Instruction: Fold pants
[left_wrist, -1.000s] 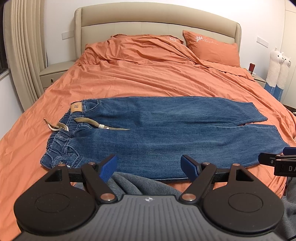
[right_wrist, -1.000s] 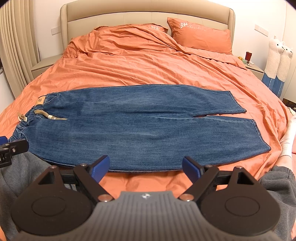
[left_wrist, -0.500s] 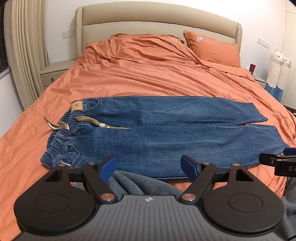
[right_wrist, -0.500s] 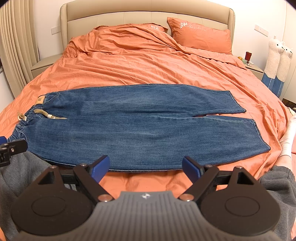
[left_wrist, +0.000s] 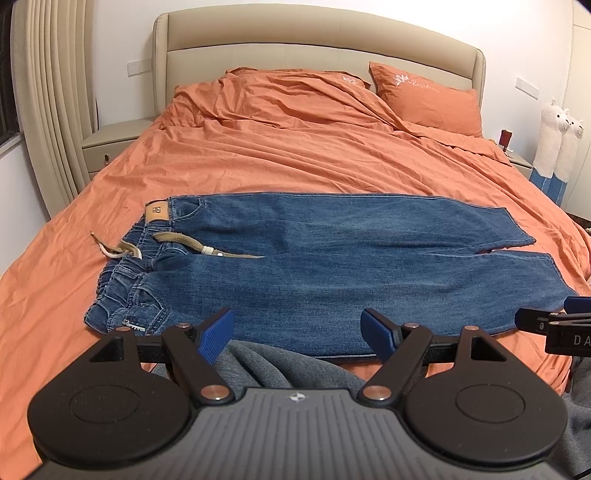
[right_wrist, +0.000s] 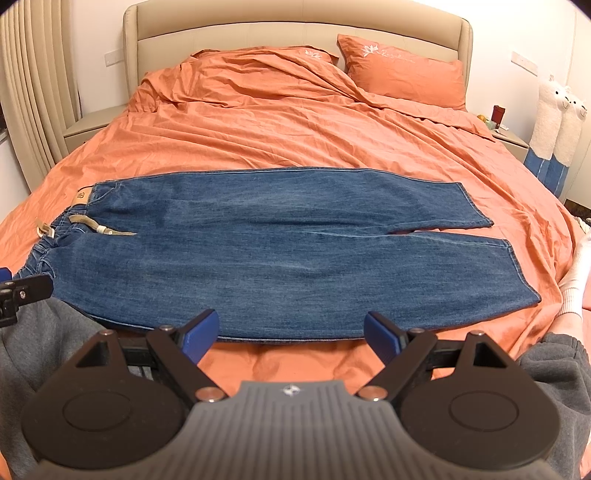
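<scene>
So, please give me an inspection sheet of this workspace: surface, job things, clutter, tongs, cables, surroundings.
Surface: bed with wrinkled orange sheet.
Job's things: blue jeans spread flat, unfolded, waistband toward the picture's left, both legs side by side; tan drawstring lies loose at the waist.
Clutter: orange pillow at the headboard.
Tongs: left tongs open, empty, short of the jeans' near edge; right tongs open, empty.
Cables: nothing seen.
Surroundings: beige headboard, curtain, nightstands, two plush alpacas; person's grey trousers and white sock.
</scene>
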